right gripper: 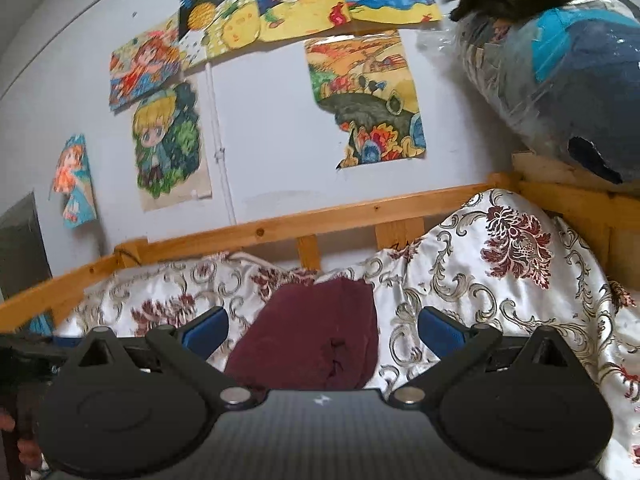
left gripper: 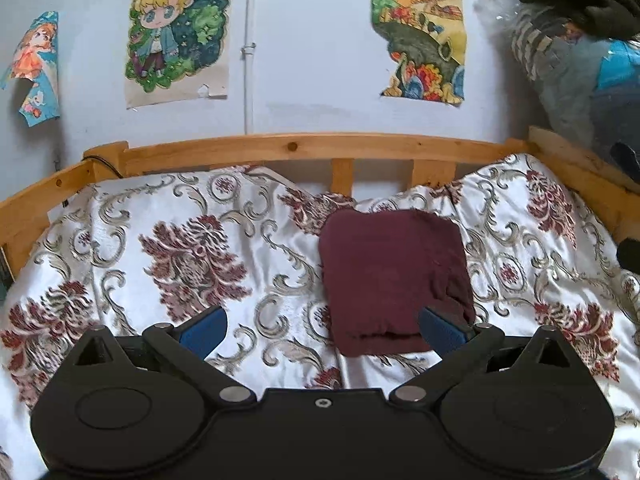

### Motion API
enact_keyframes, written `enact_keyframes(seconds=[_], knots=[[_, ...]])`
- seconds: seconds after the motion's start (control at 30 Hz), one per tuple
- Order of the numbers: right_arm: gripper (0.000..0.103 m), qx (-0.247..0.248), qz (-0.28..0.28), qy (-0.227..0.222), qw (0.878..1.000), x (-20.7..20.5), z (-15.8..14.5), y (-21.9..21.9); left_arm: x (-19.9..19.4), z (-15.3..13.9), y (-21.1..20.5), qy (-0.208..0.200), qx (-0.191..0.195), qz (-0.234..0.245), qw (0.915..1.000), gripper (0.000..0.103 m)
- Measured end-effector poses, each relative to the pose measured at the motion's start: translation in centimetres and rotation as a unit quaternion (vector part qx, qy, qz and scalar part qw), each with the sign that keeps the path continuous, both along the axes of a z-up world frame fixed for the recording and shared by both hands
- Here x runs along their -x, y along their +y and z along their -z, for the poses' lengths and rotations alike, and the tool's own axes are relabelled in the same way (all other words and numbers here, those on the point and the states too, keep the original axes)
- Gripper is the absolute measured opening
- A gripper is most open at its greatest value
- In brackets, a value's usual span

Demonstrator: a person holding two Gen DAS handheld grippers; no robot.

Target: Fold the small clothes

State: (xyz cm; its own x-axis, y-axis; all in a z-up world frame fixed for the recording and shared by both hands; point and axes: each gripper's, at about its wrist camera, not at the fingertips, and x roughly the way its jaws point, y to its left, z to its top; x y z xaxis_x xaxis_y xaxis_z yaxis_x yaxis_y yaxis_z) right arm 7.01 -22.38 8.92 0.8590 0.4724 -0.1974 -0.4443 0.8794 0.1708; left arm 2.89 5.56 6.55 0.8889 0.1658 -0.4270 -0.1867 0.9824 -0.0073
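Folded maroon garment on a patterned bedspread, both grippers hanging empty above it.

The white satin bedspread with maroon floral and grey scroll print (left gripper: 192, 264) covers a bed fenced by an orange pine rail (left gripper: 280, 146); on it, near the rail, lies the dark maroon knit garment (left gripper: 394, 276), already squared into a compact rectangle with its layered edge towards the cameras. The left gripper (left gripper: 322, 330) has its blue-padded fingers (left gripper: 204, 330) spread wide, the right-hand pad just at the garment's near corner; the right gripper (right gripper: 323, 330) is likewise spread and holds nothing. The fold looks nearly finished. A good finish would probably be pinching the near layered edge at both corners together, lifting low, and laying it flat so the slippery satin underneath does not bunch.
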Motion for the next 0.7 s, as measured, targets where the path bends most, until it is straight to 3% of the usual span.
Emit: enact_keyframes(seconds=[0.17,0.37,0.5,0.7], knots=[[0.103,0.037,-0.008,-0.02,0.999,1.6,1.8,0.3,0.5,1.5,-1.9,-0.008,-0.021,0.005,0.9997,0.102],[0.103,0.066,0.018,-0.049,0.996,3.6,4.5,0.4,1.4,3.2,-2.8,-0.01,-0.016,-0.007,0.9998,0.102],[0.103,0.057,0.041,-0.038,0.997,4.0,5.7,0.2,2.0,4.3,-2.5,-0.001,-0.012,-0.013,0.9998,0.102],[0.103,0.055,0.058,-0.023,0.997,4.3,6.8,0.1,3.3,5.4,-1.6,-0.021,0.014,-0.026,0.9994,0.102]])
